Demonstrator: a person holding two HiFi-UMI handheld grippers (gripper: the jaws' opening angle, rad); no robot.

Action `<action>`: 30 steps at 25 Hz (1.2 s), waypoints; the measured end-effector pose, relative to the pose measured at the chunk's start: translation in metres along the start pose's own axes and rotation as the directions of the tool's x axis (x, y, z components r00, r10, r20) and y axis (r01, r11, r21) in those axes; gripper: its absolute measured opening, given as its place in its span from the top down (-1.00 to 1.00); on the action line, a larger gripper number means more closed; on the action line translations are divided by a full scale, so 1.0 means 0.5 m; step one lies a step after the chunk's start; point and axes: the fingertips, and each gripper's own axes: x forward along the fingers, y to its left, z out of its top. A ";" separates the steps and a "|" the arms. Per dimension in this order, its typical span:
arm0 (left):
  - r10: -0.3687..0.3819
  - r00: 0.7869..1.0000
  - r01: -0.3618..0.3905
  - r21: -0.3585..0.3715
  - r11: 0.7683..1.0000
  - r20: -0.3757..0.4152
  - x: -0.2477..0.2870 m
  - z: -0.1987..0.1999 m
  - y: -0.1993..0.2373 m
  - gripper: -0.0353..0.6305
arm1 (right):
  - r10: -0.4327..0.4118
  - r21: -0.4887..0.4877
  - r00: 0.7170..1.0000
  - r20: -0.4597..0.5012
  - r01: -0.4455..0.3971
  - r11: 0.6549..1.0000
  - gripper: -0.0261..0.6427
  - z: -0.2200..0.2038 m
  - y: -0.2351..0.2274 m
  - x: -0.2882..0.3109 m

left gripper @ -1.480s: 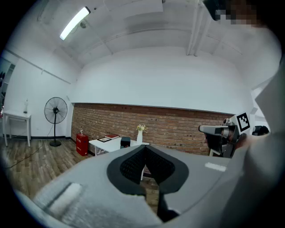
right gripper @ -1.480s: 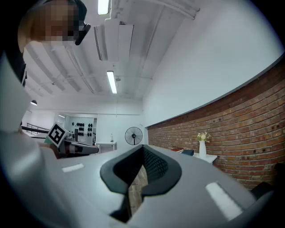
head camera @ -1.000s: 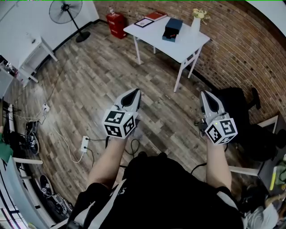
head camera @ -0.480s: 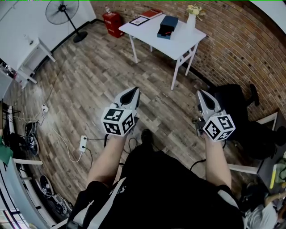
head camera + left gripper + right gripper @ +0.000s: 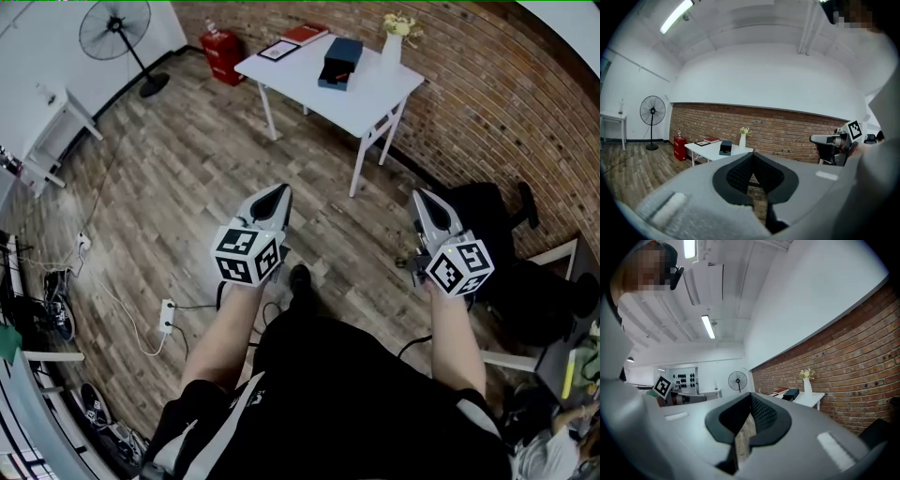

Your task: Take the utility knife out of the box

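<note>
A dark blue box point(image 5: 337, 61) lies on the white table point(image 5: 370, 98) by the brick wall, far ahead of both grippers. No utility knife is visible from here. The left gripper point(image 5: 278, 194) and the right gripper point(image 5: 421, 197) are held out over the wood floor, side by side, both shut with nothing in them. In the left gripper view the closed left gripper point(image 5: 751, 157) points at the box point(image 5: 725, 147). In the right gripper view the box point(image 5: 791, 394) sits right of the closed right gripper point(image 5: 751, 397).
On the table also stand a white vase with flowers point(image 5: 392, 42), a red book point(image 5: 305, 33) and a framed picture point(image 5: 278, 51). A red canister point(image 5: 217, 56) and a fan point(image 5: 117, 33) stand beyond it. A black chair point(image 5: 506, 244) is at right, floor cables point(image 5: 167, 314) at left.
The person has walked forward: the floor slid back under the grippers and the table shifted left in the head view. A shoe now shows between the arms. Both grippers stayed shut.
</note>
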 end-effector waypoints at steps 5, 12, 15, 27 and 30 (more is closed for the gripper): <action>-0.004 1.000 0.004 -0.012 1.000 -0.005 0.085 0.006 0.072 0.87 | -0.004 -0.014 0.999 -0.032 0.003 1.000 0.91 -0.007 -0.037 0.104; -0.017 0.999 0.016 -0.020 1.000 -0.040 0.213 0.017 0.208 0.87 | -0.006 -0.009 0.998 -0.068 0.006 1.000 0.91 -0.009 -0.080 0.288; -0.025 0.999 0.024 -0.028 0.999 -0.047 0.257 0.025 0.266 0.87 | -0.008 -0.005 0.996 -0.089 0.007 1.000 0.91 -0.017 -0.090 0.362; -0.072 0.997 0.073 -0.062 0.995 0.017 0.366 0.109 0.452 0.87 | 0.007 -0.048 0.995 -0.097 -0.012 0.999 0.91 0.017 -0.066 0.598; -0.083 0.996 0.085 -0.081 0.993 0.027 0.378 0.116 0.470 0.87 | 0.010 -0.053 0.995 -0.102 -0.016 0.998 0.91 0.023 -0.059 0.627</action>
